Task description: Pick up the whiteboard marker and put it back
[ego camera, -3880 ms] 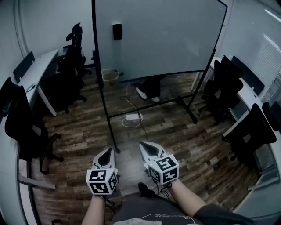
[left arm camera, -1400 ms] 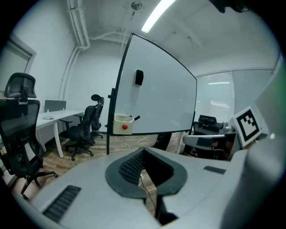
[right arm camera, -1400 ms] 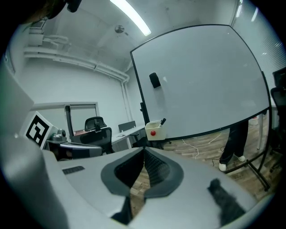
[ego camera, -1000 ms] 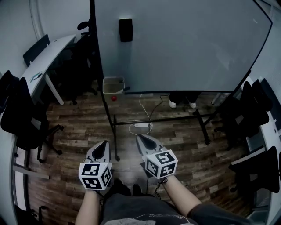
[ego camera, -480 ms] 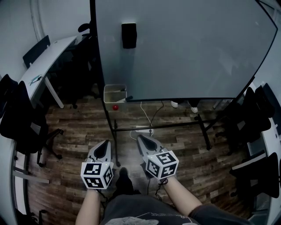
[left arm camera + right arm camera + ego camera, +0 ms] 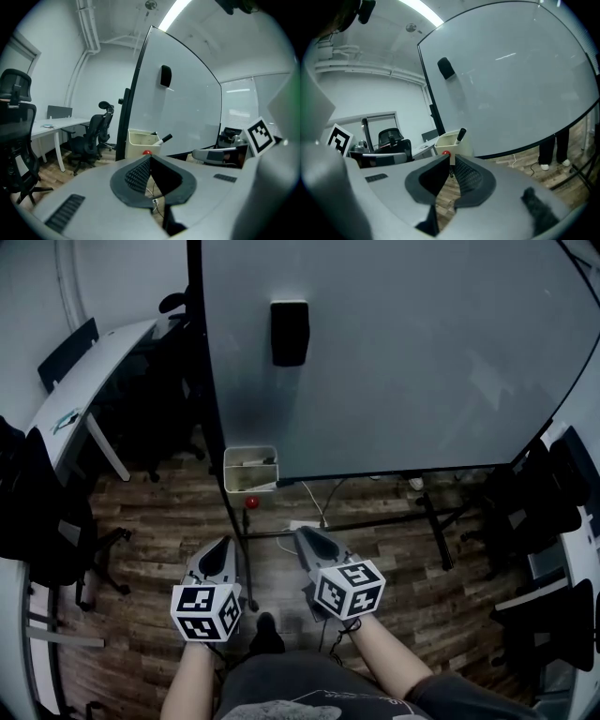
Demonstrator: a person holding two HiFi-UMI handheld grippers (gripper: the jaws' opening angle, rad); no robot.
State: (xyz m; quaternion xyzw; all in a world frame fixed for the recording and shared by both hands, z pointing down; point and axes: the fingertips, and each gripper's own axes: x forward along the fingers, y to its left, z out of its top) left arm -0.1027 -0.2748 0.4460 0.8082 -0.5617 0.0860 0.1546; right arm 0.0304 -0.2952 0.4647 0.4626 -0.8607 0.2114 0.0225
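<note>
Both grippers are held low in front of the whiteboard (image 6: pixel 412 352), side by side and pointing toward its lower left corner. The left gripper (image 6: pixel 226 544) has its jaws closed tip to tip with nothing between them, and the right gripper (image 6: pixel 302 535) is the same: pads together, empty. The whiteboard marker (image 6: pixel 165 139) sits in a cream-coloured bin (image 6: pixel 246 479) fixed at the whiteboard's lower left corner, beside the black post of the stand. The marker leans at a tilt, with its black cap poking up over the bin's rim toward the board. Neither gripper touches the marker or the bin; both are apart from them, over the wooden floor (image 6: pixel 159 531). A small red knob (image 6: pixel 251 502) shows just under the bin. A black eraser (image 6: pixel 289 332) clings to the whiteboard's face, above the bin. Behind the whiteboard, seen under its lower edge in the right gripper view, stand a person's legs (image 6: pixel 553 147) in dark trousers and light shoes. Black office chairs (image 6: pixel 37 512) stand well to the left of the whiteboard.
</note>
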